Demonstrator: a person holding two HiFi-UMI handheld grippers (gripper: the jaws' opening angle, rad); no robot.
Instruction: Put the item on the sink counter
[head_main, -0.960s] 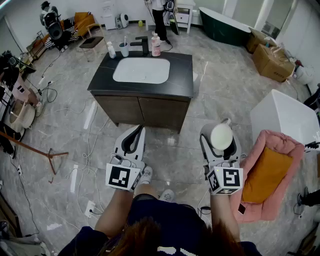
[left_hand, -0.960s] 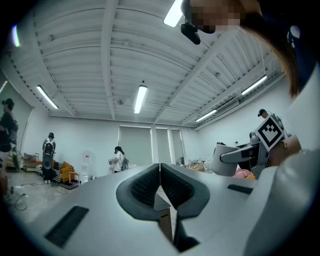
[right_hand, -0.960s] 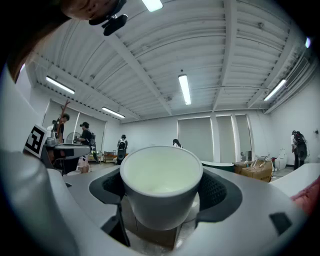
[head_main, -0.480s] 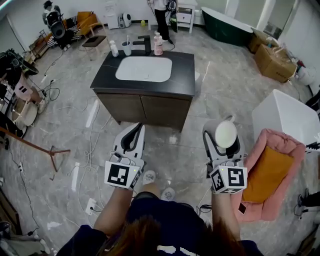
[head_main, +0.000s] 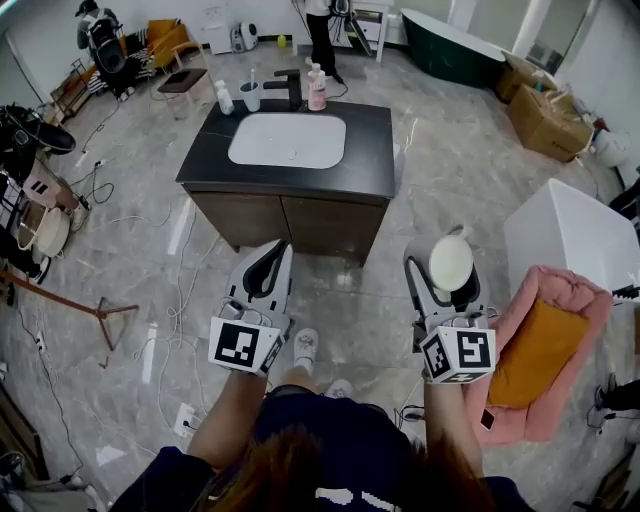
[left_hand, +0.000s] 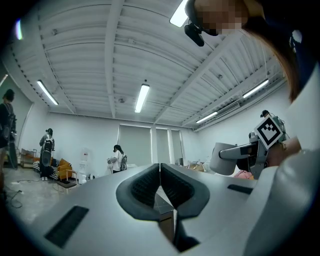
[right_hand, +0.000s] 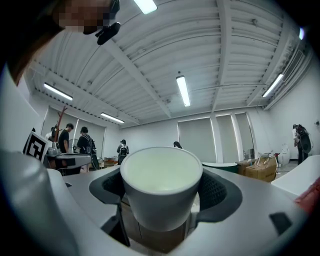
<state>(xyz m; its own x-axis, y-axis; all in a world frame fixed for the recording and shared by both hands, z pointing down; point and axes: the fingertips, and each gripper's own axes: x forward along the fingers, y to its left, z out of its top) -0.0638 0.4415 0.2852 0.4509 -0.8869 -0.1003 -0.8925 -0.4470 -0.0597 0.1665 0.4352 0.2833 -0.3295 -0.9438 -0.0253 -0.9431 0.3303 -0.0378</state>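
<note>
A white cup (head_main: 450, 263) (right_hand: 161, 185) sits upright between the jaws of my right gripper (head_main: 446, 268) (right_hand: 161, 192), which is shut on it, well short of the sink cabinet. The dark sink counter (head_main: 366, 142) with its white basin (head_main: 287, 140) stands ahead in the head view. My left gripper (head_main: 264, 268) (left_hand: 159, 186) is shut with nothing between its jaws, level with the right one. The cup also shows at the right of the left gripper view (left_hand: 223, 158).
A faucet (head_main: 284, 88), a pump bottle (head_main: 317, 88), a cup (head_main: 249, 96) and a small bottle (head_main: 223, 99) line the counter's far edge. A pink chair with an orange cushion (head_main: 535, 348) and a white box (head_main: 570, 236) stand right. Cables (head_main: 170, 300) trail left. People stand beyond.
Both grippers and the cup have kept their pose while the view shifted slightly; the sink cabinet sits marginally nearer in the head view.
</note>
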